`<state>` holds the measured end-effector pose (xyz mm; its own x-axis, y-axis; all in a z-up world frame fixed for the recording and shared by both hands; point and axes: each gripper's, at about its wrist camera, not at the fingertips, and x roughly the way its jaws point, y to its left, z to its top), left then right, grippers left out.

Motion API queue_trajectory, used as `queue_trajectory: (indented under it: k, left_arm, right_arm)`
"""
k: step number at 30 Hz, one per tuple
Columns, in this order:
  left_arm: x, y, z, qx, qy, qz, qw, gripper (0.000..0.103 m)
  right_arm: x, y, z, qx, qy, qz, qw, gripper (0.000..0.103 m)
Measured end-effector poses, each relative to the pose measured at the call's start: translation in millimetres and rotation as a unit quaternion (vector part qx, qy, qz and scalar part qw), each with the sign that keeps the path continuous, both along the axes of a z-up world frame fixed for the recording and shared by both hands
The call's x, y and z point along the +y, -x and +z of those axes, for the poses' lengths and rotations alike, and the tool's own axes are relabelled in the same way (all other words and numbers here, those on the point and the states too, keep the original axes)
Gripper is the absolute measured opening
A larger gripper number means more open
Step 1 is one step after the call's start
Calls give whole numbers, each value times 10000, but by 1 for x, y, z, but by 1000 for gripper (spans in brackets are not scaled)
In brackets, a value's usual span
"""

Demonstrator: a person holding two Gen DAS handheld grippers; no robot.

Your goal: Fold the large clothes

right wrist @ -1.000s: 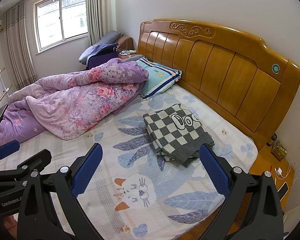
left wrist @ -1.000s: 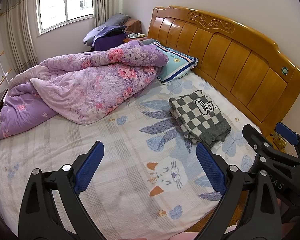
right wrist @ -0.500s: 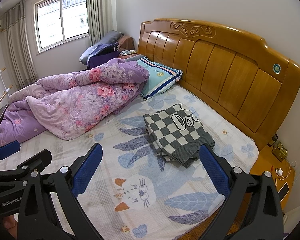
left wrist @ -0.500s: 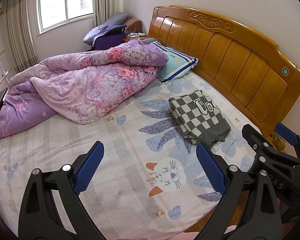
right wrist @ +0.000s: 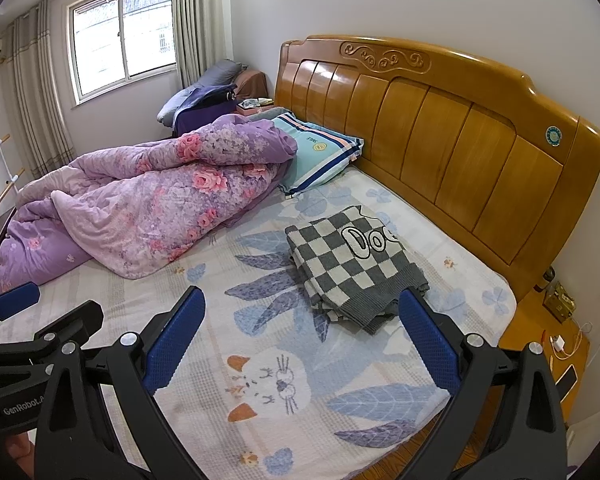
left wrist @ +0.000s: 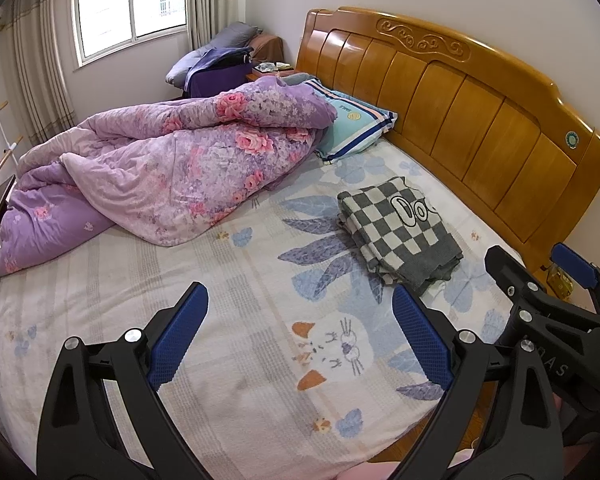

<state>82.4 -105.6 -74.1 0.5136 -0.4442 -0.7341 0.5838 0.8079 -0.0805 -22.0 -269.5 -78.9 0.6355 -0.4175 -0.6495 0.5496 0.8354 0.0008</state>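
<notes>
One folded checkered sweater (left wrist: 400, 232) lies on the bed sheet (left wrist: 228, 320), close to the wooden headboard (left wrist: 480, 120) and toward that board's nearer end; it is grey and white, with black-outlined letters on its top face, and its ribbed hem points away from the headboard. One striped pillow (left wrist: 352, 130) rests against the headboard farther along, and one purple floral quilt (left wrist: 172, 168) is heaped beside that pillow, spreading away from the headboard across the far half of the bed. Two grippers are in view. The left gripper (left wrist: 300, 336) hovers over the sheet's cat print, well out from the headboard, its jaws spread wide and holding nothing. The right gripper (right wrist: 302, 338) hovers likewise above the sheet, jaws wide apart and empty, with the sweater's hem lying just beyond its headboard-side fingertip in the right wrist view; neither touches the garment. One nightstand (right wrist: 548, 336) stands past the headboard's near end, carrying a phone (right wrist: 567, 376) and a white charger with cable (right wrist: 558, 344).
</notes>
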Motion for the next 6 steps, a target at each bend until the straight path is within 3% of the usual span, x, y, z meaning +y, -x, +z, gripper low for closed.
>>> queue_trajectory:
  k: [6]
  left_arm:
    - [-3, 0, -2, 36, -11, -16, 10000, 94]
  right_arm:
    - [-2, 0, -1, 0, -19, 4, 10000, 94]
